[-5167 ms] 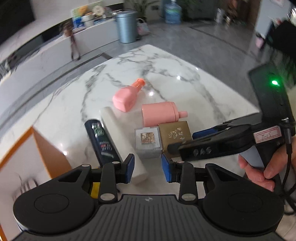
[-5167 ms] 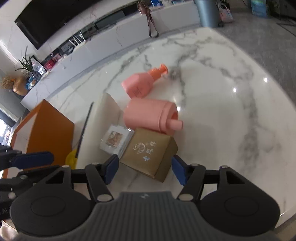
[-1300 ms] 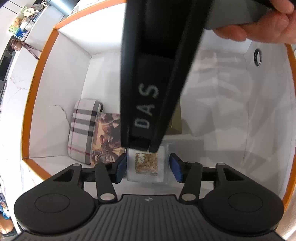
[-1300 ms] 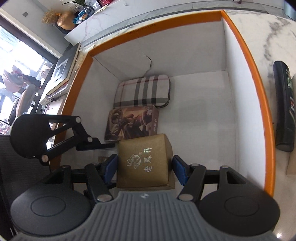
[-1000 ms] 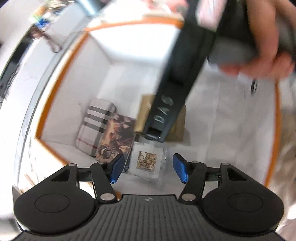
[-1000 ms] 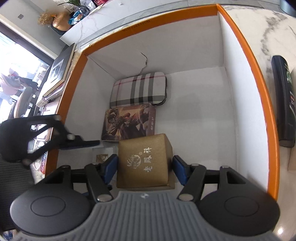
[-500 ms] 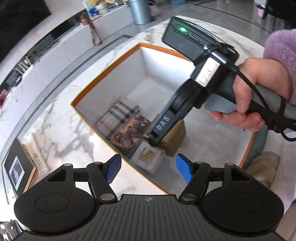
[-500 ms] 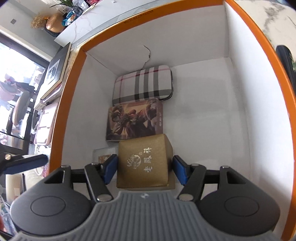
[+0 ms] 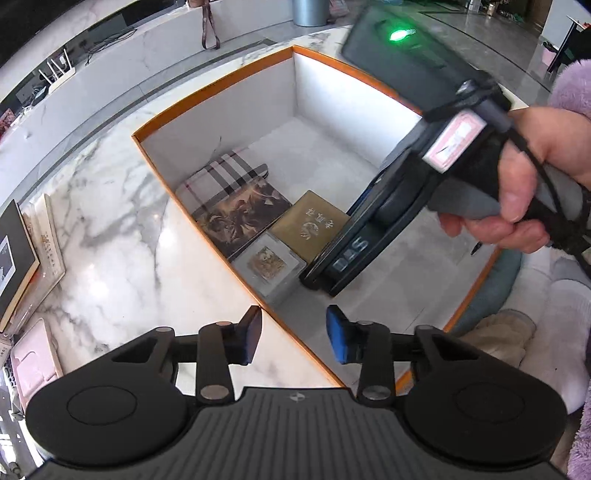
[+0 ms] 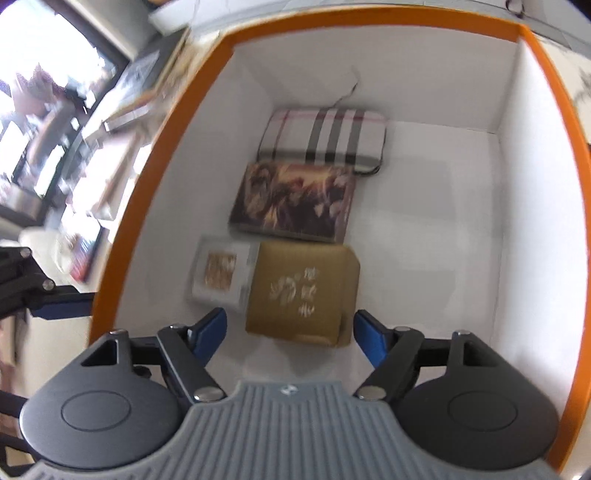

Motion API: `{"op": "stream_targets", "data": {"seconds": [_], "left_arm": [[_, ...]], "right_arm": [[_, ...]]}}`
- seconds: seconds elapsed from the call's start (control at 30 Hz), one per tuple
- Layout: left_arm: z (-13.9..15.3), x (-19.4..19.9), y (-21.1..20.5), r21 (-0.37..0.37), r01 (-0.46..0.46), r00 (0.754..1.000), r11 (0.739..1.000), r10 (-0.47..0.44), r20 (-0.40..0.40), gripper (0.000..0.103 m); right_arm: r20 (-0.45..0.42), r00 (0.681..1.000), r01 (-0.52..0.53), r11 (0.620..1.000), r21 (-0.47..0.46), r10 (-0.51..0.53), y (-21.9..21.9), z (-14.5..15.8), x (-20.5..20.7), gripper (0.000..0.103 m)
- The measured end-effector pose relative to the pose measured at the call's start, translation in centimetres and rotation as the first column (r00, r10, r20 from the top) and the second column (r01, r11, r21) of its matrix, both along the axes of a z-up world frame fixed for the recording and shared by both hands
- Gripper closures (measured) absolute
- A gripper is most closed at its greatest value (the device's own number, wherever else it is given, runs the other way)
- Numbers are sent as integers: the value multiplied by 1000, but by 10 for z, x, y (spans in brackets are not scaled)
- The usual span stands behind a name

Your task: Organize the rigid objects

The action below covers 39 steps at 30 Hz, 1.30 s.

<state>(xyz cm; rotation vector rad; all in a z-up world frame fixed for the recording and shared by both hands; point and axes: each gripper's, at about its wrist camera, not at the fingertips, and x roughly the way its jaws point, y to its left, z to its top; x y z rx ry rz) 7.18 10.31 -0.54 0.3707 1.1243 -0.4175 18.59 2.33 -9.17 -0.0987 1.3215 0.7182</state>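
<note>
A white box with an orange rim (image 9: 207, 90) (image 10: 122, 221) stands on the marble table. On its floor lie a plaid case (image 9: 221, 177) (image 10: 325, 142), a dark picture box (image 9: 240, 214) (image 10: 295, 201), a gold box (image 9: 310, 230) (image 10: 303, 291) and a small clear case (image 9: 267, 264) (image 10: 219, 275). My right gripper (image 10: 290, 330) is open, its fingers either side of the gold box and apart from it; it also shows in the left wrist view (image 9: 332, 258). My left gripper (image 9: 293, 334) is open and empty above the box's near rim.
Framed pictures and books (image 9: 22, 254) lie on the marble table (image 9: 110, 229) left of the box. A pink item (image 9: 33, 363) sits at the far left. A grey bin (image 9: 309, 11) stands on the floor beyond the table.
My right gripper has opened and let go of the gold box, which now rests on the box floor beside the clear case. My left gripper has drawn back, up and out of the box.
</note>
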Motion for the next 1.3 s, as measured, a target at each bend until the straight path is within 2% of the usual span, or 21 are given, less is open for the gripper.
{"op": "stream_targets", "data": {"seconds": [0.17, 0.27, 0.33, 0.57, 0.7, 0.77, 0.83, 0.93, 1.13, 1.3], "left_arm": [[-3, 2, 4, -24, -12, 1000, 1000, 12, 9, 60], [-6, 3, 7, -30, -12, 1000, 999, 13, 15, 60], [-6, 3, 8, -39, -13, 1000, 999, 13, 19, 60], [-8, 4, 12, -55, -17, 999, 998, 18, 27, 60], [-9, 4, 12, -51, -11, 999, 999, 13, 37, 60], [-9, 4, 11, -49, -11, 999, 999, 13, 36, 60], [-10, 4, 10, -42, -12, 999, 999, 14, 39, 60], [-10, 4, 9, -30, -12, 999, 999, 13, 41, 60], [-3, 2, 8, -10, -34, 998, 999, 34, 58, 60], [23, -9, 4, -3, -47, 989, 999, 47, 138, 60]], "right_arm": [[-17, 998, 59, 996, -63, -60, 12, -6, 2, 26], [-43, 989, 141, 988, -68, -144, 13, -9, 6, 26], [-25, 986, 161, 985, -67, -163, 13, -9, 7, 26], [-26, 995, 97, 994, -58, -98, 7, -7, 6, 26], [1, 1000, 12, 997, -73, -11, -1, 0, -2, 27], [38, 998, -42, 995, -91, 45, -4, 4, -8, 31], [73, 994, -79, 991, -112, 87, -6, 5, -12, 49], [102, 990, -90, 990, -107, 101, -6, 3, -8, 63], [132, 983, -110, 988, -107, 124, 0, 3, -8, 65], [177, 977, -114, 992, -47, 121, -17, 34, -16, 65]]}}
